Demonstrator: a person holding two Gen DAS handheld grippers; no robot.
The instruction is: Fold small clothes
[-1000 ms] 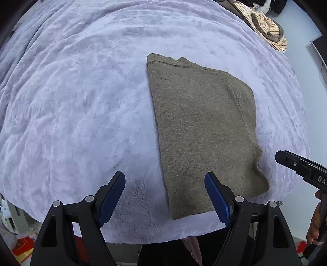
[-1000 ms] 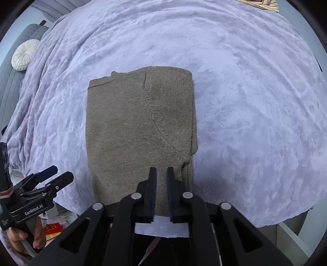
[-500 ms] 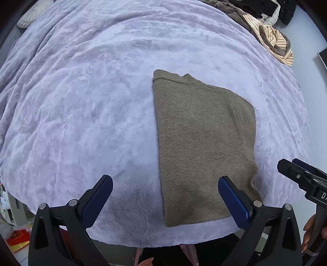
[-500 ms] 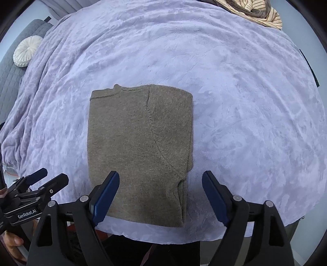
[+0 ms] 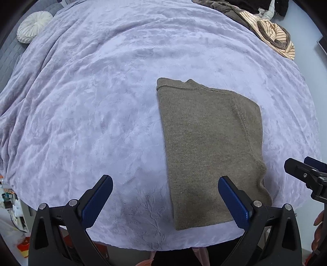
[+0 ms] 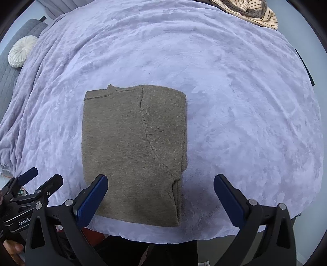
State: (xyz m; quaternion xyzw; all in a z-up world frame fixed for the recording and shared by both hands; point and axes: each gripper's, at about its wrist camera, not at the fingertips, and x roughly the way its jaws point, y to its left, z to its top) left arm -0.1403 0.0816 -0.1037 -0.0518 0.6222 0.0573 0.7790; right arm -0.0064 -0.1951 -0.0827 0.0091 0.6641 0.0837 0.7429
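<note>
An olive-brown knitted sweater point(image 5: 210, 147) lies folded into a flat rectangle on the lilac blanket, near the bed's front edge; it also shows in the right wrist view point(image 6: 132, 149). My left gripper point(image 5: 165, 196) is open and empty, held above the bed's front edge, left of the sweater's near end. My right gripper point(image 6: 160, 194) is open and empty, above the sweater's near right corner. Each gripper shows at the edge of the other's view: the right one point(image 5: 306, 174) and the left one point(image 6: 32, 188).
The lilac plush blanket point(image 5: 92, 112) covers the whole bed. A pile of striped and dark clothes point(image 5: 271, 34) lies at the far right corner, also in the right wrist view point(image 6: 249, 10). A round white cushion point(image 5: 33, 26) sits at the far left.
The right gripper was shut at the sweater's near edge a second ago and has opened and let go. Both grippers have pulled back and up from the sweater. The left gripper opened wider.
</note>
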